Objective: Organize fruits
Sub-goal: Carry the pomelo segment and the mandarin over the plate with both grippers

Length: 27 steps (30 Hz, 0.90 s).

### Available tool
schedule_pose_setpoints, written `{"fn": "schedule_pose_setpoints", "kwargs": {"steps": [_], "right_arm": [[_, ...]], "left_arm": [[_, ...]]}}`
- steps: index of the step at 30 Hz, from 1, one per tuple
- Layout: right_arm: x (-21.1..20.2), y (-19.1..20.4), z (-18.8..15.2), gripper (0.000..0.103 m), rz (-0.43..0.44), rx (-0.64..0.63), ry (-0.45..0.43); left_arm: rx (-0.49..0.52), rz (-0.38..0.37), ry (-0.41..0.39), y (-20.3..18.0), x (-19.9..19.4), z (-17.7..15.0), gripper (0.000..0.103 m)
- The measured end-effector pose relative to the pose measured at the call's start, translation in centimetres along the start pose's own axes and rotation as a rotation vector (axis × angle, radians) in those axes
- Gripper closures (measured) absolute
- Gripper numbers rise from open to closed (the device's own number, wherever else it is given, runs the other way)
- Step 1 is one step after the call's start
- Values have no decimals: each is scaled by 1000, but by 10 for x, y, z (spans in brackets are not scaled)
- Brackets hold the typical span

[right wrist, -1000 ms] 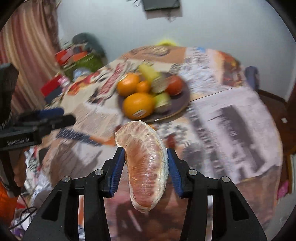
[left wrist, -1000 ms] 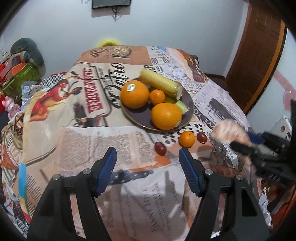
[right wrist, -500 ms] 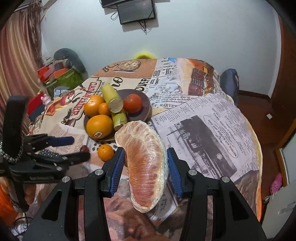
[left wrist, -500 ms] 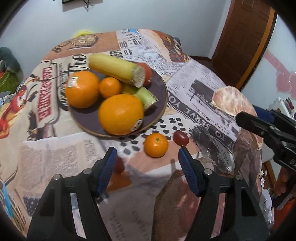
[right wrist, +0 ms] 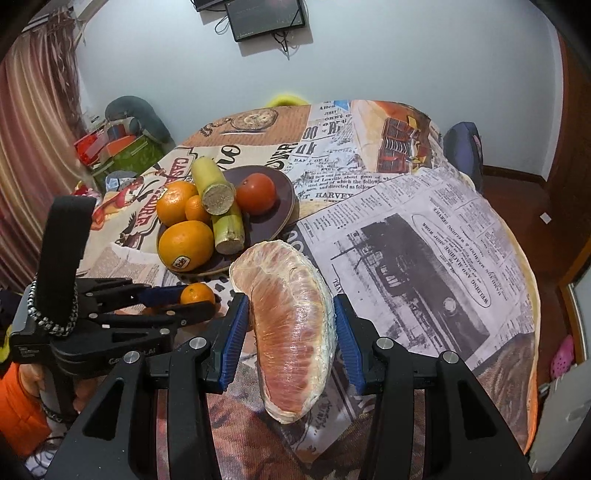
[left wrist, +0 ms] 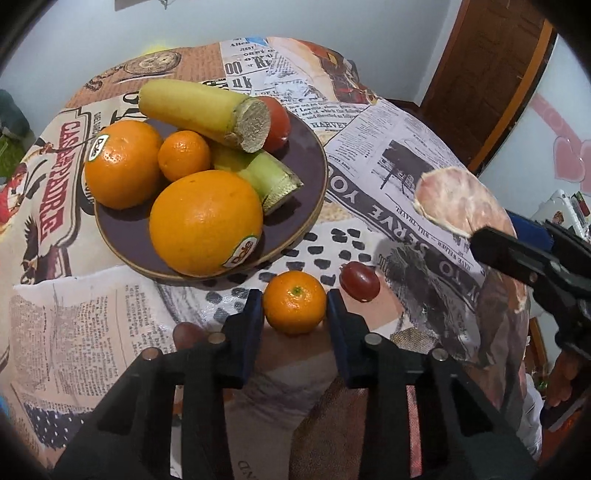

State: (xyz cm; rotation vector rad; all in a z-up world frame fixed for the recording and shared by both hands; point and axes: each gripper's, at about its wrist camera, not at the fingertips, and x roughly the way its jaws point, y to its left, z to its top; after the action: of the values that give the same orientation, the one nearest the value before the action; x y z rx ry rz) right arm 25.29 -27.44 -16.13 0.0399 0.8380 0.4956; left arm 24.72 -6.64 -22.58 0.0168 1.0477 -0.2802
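My left gripper (left wrist: 294, 306) is shut on a small mandarin (left wrist: 294, 307) on the tablecloth, just in front of the dark plate (left wrist: 306, 147). The plate holds two large oranges (left wrist: 205, 221), a small mandarin (left wrist: 184, 156), two sugarcane pieces (left wrist: 207, 110) and a tomato (left wrist: 277, 119). Two red grapes lie beside the gripper, one right (left wrist: 359, 281), one left (left wrist: 189, 332). My right gripper (right wrist: 291, 321) is shut on a peeled pomelo segment (right wrist: 291, 317), held above the table to the right of the plate (right wrist: 284, 195); the segment also shows in the left wrist view (left wrist: 458, 203).
The round table wears a newspaper-print cloth (right wrist: 424, 229). A brown door (left wrist: 487, 74) stands at the right. Bags and clutter (right wrist: 118, 144) sit on the floor at the left, a dark bag (right wrist: 465, 147) behind the table, and a wall monitor (right wrist: 266, 14) hangs above.
My left gripper moved forward and down to the loose mandarin and closed on it. My right gripper kept the pomelo segment and steadied beside the plate.
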Motion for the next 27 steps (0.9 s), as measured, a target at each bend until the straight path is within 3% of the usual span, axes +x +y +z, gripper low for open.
{"fn": "schedule_pose_setpoints", "kwargs": {"steps": [7, 16, 27], "right_arm": [[1, 2, 11, 60, 2, -4, -23], [5, 10, 41, 60, 8, -18, -84], [34, 28, 86, 60, 12, -61, -122]], "left_arm": [[-15, 16, -60, 12, -27, -1, 68], [-69, 89, -159, 52, -64, 9, 68], [-142, 109, -173, 91, -54, 26, 68]]}}
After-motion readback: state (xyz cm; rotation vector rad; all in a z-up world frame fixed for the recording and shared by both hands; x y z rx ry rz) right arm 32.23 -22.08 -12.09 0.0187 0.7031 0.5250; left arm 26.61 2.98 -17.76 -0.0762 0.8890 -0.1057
